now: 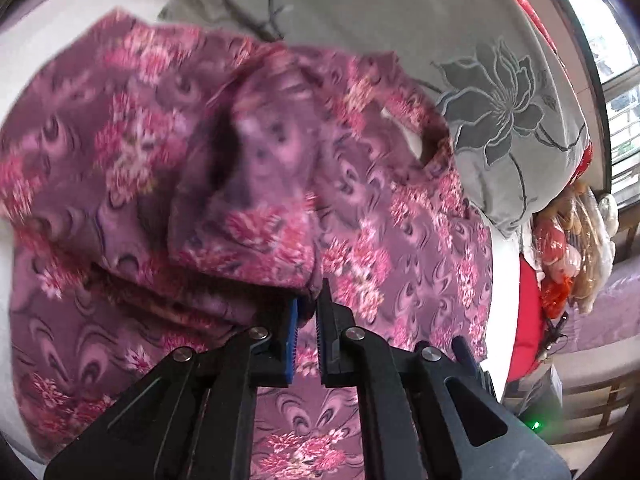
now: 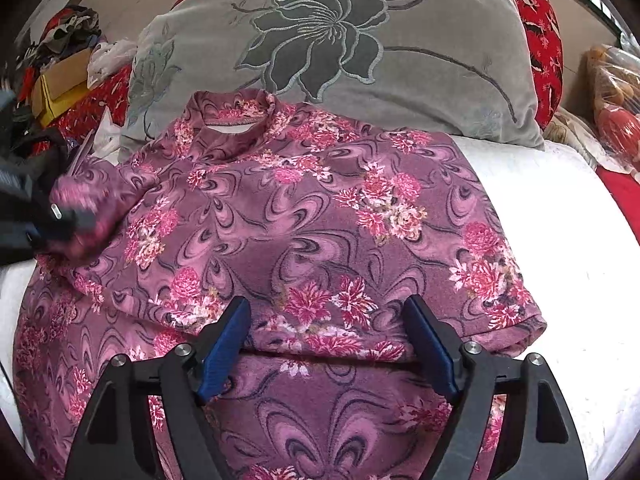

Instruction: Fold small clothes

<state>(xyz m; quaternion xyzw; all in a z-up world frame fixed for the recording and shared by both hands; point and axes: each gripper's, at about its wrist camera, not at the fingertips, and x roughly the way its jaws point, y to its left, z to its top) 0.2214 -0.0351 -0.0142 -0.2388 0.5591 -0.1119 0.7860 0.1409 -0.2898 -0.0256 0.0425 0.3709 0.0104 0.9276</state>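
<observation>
Purple floral top (image 2: 304, 216) spread across a white bed sheet (image 2: 560, 208), collar toward a grey pillow (image 2: 400, 60) embroidered with a large dark flower. Right sleeve already folded in over the body, its cuff lying near the right edge. Lower part of the garment reaching forward, under both cameras.

Left gripper (image 1: 310, 304), seen from its own wrist camera: fingers nearly together, pinching a bunched fold of the top, most likely the left sleeve, lifted above the rest of the fabric. Blue pads (image 1: 294, 320) pressed against the cloth. Picture blurred around the raised fold. Same gripper (image 2: 66, 216) visible from the right wrist view as a dark, smeared shape at the left side, wrapped in pink fabric.

Right gripper (image 2: 326, 312): fingers spread wide, nothing between the blue pads, hovering just over the folded hem area of the top.

Red patterned cushion (image 2: 540, 48) behind the pillow. Clutter of boxes and bags (image 2: 68, 76) at the far left.
</observation>
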